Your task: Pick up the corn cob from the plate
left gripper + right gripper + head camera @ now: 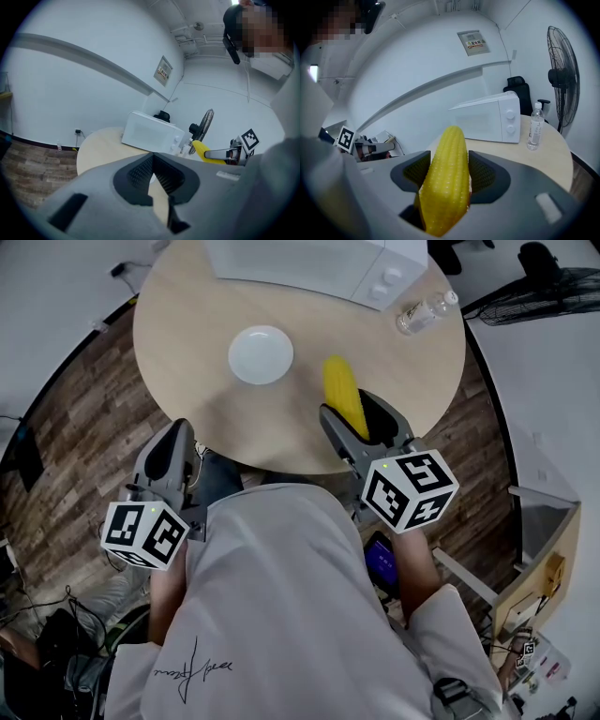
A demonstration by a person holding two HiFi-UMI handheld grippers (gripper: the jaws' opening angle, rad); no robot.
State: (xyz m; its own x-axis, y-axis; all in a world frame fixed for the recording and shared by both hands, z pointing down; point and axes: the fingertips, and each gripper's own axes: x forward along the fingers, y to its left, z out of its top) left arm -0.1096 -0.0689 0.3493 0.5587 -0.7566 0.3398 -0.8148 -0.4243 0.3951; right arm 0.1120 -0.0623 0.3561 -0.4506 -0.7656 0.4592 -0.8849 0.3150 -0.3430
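Note:
A yellow corn cob [342, 390] is off the plate and sits between the jaws of my right gripper [352, 409], which is shut on it over the table's near edge. In the right gripper view the corn cob [445, 183] stands lengthwise, and both pads of the right gripper [449, 173] press its sides. The white plate [261, 354] lies empty to the left on the round wooden table [187, 324]. My left gripper [176, 434] hovers at the table's front left edge, jaws shut on nothing. The left gripper [152, 161] view also shows the corn cob [200, 149] at the right.
A white microwave [309, 263] stands at the table's far side, with a clear water bottle [425, 312] lying to its right. A black fan [553, 282] stands on the floor at the far right. The person's white-shirted body fills the bottom of the head view.

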